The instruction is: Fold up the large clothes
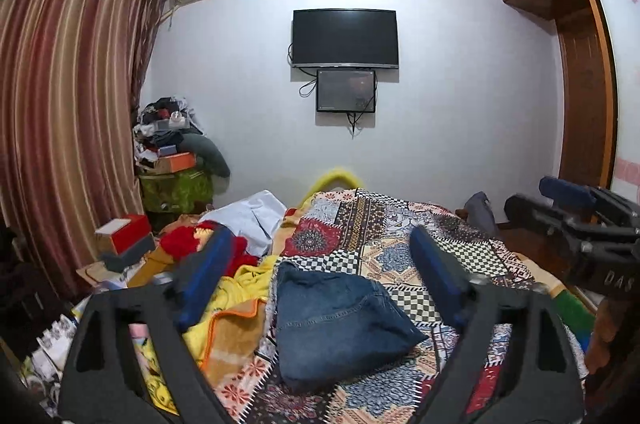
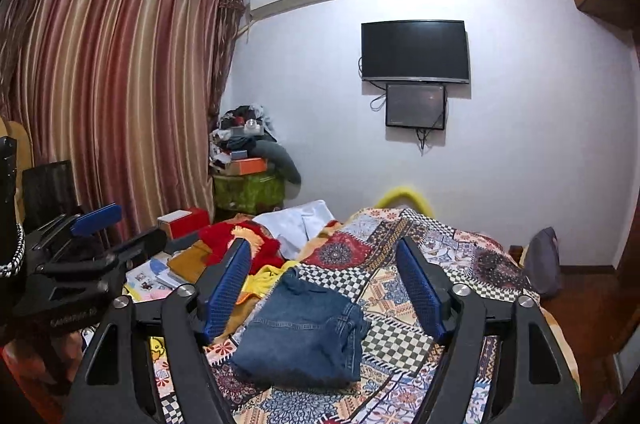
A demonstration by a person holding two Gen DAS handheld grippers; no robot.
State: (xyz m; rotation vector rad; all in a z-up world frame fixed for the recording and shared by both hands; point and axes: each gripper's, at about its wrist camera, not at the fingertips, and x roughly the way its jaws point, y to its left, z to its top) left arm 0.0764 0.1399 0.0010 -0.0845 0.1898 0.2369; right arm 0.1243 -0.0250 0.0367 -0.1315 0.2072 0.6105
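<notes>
Folded jeans [image 1: 340, 320] lie on the patchwork bedspread [image 1: 400, 244], near the bed's near end, one compact bundle. Left gripper [image 1: 320, 256] hovers over them, fingers wide apart, nothing between. Right gripper [image 2: 324, 264] likewise: fingers apart, empty, clear of the denim. Left of the jeans, a heap of yellow and red blankets [image 1: 240, 288] crowds the bed's left edge. A red box [image 1: 128, 232] sits beyond it, lid on, contents hidden. Bedspread to the right and beyond the jeans is open. Corner pile [image 2: 248, 152] by the curtain [image 2: 112, 84].
</notes>
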